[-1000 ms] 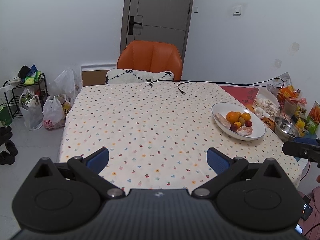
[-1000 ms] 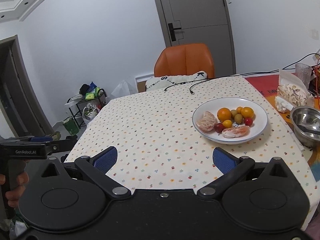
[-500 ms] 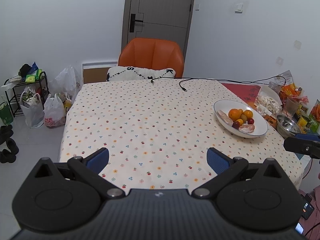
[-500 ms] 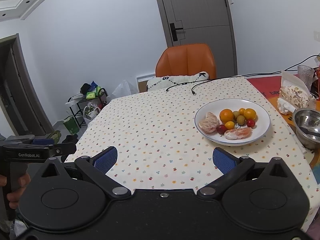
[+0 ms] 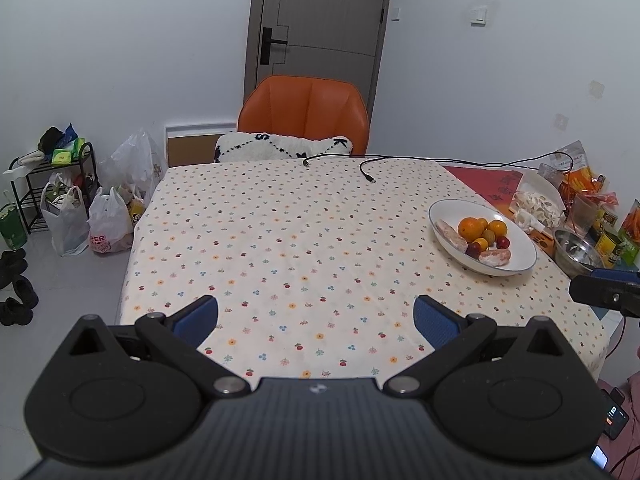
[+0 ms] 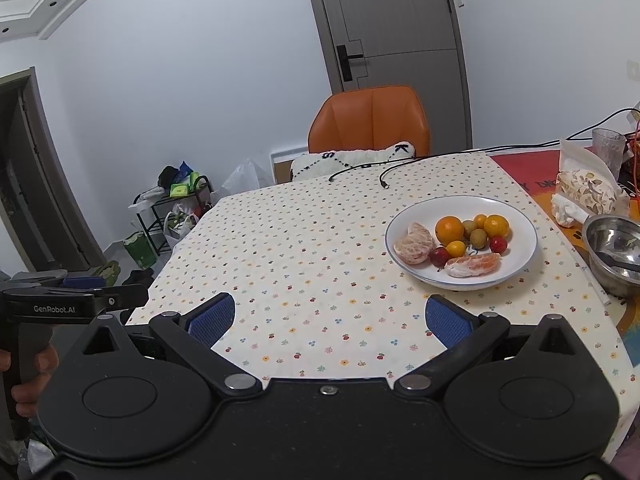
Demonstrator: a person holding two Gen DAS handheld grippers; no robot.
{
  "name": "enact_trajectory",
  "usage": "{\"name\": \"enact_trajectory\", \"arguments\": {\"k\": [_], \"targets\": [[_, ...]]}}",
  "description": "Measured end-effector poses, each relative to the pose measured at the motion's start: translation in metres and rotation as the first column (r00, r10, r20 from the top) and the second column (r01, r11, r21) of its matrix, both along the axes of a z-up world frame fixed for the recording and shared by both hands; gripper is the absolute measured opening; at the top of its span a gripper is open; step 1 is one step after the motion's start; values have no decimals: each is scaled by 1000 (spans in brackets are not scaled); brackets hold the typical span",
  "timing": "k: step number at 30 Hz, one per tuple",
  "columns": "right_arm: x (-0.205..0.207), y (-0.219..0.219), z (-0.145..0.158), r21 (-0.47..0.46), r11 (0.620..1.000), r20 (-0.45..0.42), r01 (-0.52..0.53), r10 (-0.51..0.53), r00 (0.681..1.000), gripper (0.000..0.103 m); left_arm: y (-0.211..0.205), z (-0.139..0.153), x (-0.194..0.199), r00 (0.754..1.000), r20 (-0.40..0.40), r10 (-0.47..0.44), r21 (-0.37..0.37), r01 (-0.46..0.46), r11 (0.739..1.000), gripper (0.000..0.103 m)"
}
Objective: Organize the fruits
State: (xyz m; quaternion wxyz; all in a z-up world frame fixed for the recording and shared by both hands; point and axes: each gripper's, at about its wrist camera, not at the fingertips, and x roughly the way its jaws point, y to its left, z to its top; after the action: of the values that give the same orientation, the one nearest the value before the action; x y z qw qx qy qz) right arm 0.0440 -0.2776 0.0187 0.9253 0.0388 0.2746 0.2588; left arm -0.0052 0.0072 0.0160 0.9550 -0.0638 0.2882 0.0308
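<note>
A white plate (image 6: 524, 252) (image 5: 524, 258) sits on the right half of the dotted tablecloth. It holds two oranges (image 6: 449, 229), peeled citrus pieces (image 6: 414, 243), small red fruits (image 6: 439, 256) and small green-brown ones (image 6: 478, 237). My right gripper (image 6: 330, 320) hovers open over the table's near edge, short of the plate, with nothing between its blue pads. My left gripper (image 5: 316, 318) is open and empty too, over the near left part of the table; the plate lies well to its right.
A steel bowl (image 6: 614, 254), snack bags (image 6: 586, 192) and a glass (image 6: 608, 145) crowd the right edge. Black cables (image 5: 370, 168) lie at the far edge by an orange chair (image 5: 304, 114). Bags and a rack (image 5: 52, 200) stand on the floor at left.
Both grippers have pulled back and risen slightly, so the table and plate look a little farther away. Both stay open; nothing on the plate has moved.
</note>
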Motion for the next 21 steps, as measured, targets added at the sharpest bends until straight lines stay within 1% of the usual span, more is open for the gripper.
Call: {"name": "enact_trajectory", "arguments": {"k": [21], "targets": [[1, -1, -1, -5, 1000, -3, -4, 4, 1000, 103, 6, 1, 0, 1000, -4, 2, 3, -2, 1000, 103]]}}
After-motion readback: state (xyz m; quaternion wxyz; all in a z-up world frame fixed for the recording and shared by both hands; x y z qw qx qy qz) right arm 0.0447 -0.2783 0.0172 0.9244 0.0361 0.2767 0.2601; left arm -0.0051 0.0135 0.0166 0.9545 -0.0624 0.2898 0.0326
